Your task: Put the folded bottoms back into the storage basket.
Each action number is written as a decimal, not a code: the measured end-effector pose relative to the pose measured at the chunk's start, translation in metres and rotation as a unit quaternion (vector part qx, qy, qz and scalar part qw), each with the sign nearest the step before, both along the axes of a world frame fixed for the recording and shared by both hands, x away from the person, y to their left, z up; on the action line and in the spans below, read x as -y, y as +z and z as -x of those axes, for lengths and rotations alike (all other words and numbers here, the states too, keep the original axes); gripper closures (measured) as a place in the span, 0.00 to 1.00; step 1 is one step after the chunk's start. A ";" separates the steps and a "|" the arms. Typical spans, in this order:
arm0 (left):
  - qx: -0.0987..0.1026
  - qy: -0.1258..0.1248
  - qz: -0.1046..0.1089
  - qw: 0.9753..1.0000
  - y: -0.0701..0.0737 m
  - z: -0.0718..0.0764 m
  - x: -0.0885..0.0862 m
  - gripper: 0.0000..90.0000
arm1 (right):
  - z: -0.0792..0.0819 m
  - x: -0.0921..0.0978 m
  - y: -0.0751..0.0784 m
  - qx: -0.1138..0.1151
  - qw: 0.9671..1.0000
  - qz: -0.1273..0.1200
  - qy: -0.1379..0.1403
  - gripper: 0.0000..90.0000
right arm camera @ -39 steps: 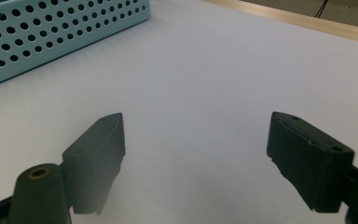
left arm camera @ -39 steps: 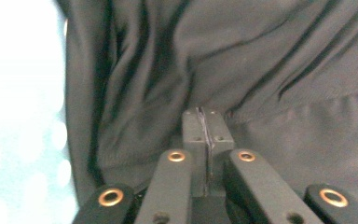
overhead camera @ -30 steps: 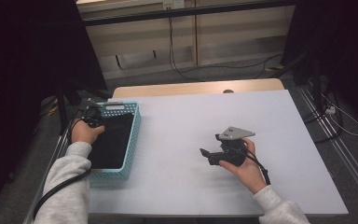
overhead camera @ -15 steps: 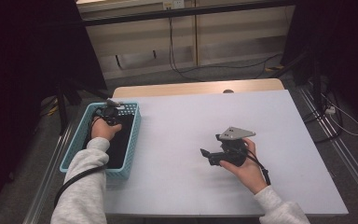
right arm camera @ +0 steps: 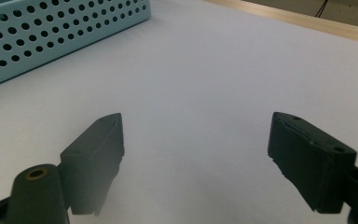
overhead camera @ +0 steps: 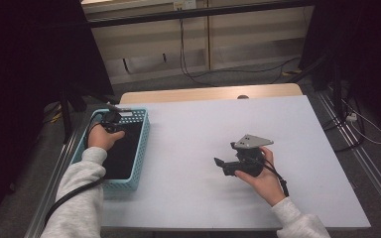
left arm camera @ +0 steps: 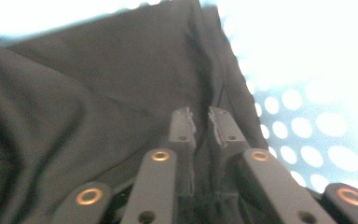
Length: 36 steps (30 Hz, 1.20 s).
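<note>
A light blue perforated basket (overhead camera: 144, 130) stands at the table's left side with a black cloth (overhead camera: 124, 154) lying in it. My left gripper (overhead camera: 110, 119) reaches into the basket's far end. In the left gripper view its jaws (left arm camera: 201, 122) are drawn together with a fold of the black cloth (left arm camera: 98, 93) pinched between them, and the basket wall (left arm camera: 307, 133) glows to the right. My right gripper (overhead camera: 219, 163) hovers low over the white table, pointing left. Its jaws (right arm camera: 196, 140) stand wide apart with nothing between them.
The white table top (overhead camera: 203, 124) stretches between the basket and the right hand. In the right gripper view the basket's side wall (right arm camera: 51, 32) sits at the upper left. Cables run across the floor (overhead camera: 198, 74) beyond the table's far wooden edge.
My left hand has moved from the basket's outer left edge into its far end and settled onto the black cloth. The right gripper has stayed still.
</note>
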<state>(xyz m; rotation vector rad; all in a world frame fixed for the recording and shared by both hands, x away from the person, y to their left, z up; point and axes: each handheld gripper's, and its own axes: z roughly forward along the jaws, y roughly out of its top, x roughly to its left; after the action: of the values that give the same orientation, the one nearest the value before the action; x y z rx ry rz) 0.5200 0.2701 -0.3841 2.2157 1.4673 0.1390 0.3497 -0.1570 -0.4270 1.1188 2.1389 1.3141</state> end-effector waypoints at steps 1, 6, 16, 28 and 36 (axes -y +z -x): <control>0.002 0.001 -0.001 1.000 0.006 0.001 -0.002 0.84 | 0.000 0.001 0.000 0.000 1.000 0.000 -0.001 0.20; 0.024 -0.002 0.004 1.000 0.027 0.007 -0.005 0.72 | 0.001 0.005 0.002 0.001 1.000 -0.001 -0.003 0.20; 0.044 -0.022 0.015 0.999 0.045 0.017 0.005 0.56 | 0.008 0.023 0.004 0.002 1.000 -0.005 -0.017 0.20; 0.053 -0.056 0.025 0.997 0.055 0.027 0.030 0.41 | 0.016 0.038 0.003 0.003 1.000 0.000 -0.020 0.20; 0.054 -0.085 0.025 0.995 0.056 0.034 0.050 0.34 | 0.020 0.045 0.004 0.006 1.000 0.000 -0.021 0.20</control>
<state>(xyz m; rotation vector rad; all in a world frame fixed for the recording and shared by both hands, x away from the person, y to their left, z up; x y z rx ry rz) 0.4864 0.2198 -0.3283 2.2431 1.2058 0.1614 0.3296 -0.2020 -0.4226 1.1459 2.0949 1.3002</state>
